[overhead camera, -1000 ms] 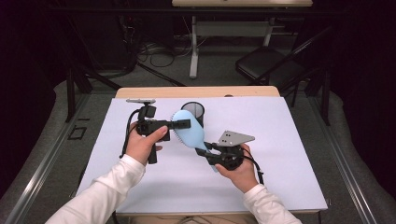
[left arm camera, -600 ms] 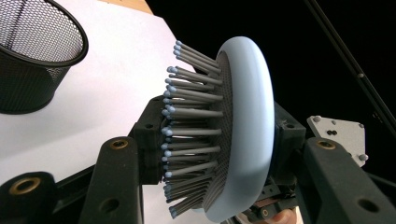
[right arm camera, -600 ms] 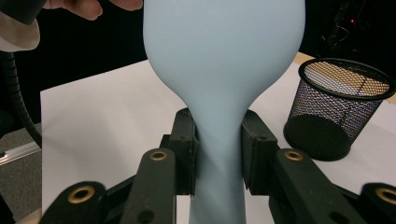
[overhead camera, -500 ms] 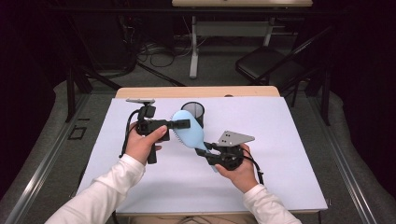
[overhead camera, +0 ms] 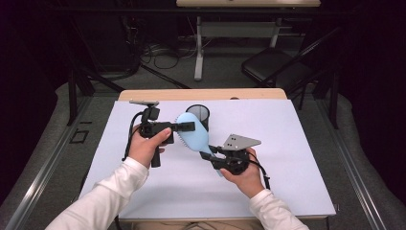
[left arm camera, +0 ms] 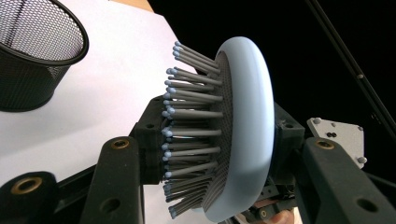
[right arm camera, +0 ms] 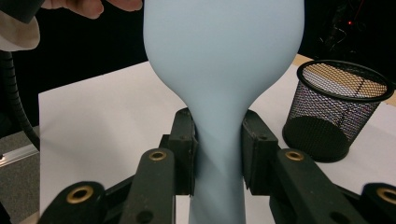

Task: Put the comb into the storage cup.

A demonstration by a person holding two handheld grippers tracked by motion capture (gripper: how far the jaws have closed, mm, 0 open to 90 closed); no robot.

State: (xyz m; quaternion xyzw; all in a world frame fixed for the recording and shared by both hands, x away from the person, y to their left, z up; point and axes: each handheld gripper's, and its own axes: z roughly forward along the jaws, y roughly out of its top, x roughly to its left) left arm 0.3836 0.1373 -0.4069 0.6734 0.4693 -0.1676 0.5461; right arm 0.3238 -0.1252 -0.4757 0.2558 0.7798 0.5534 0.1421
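A pale blue paddle hairbrush (overhead camera: 194, 135) is held off the counter (overhead camera: 297, 143) between both tools, a little toward 11 o'clock from the middle of the white sheet that covers it. The left tool (overhead camera: 187, 126) reaches in from 9 o'clock and is closed on the brush head: in the left gripper view one pad sits among the grey bristles (left arm camera: 191, 130) and the other presses against the smooth back of the head (left arm camera: 247, 126), so the head stands on edge between the jaws. The right tool (overhead camera: 210, 155) comes up from 5 o'clock and clamps the handle; in the right gripper view its two pads squeeze the narrow neck (right arm camera: 219, 154) just below where the brush (right arm camera: 224, 56) widens (the jaws are set fairly narrow, snug on both sides). From the high view the head points toward 11 o'clock and the handle toward 5 o'clock, with the person's left hand (overhead camera: 146, 146) and right hand (overhead camera: 244, 175) wrapped around the tool bodies, white sleeves coming in from 6 o'clock. A black mesh pen cup (overhead camera: 198, 116) stands upright on the sheet at about 1 o'clock from the brush head, just beside it; whether the two touch cannot be told.
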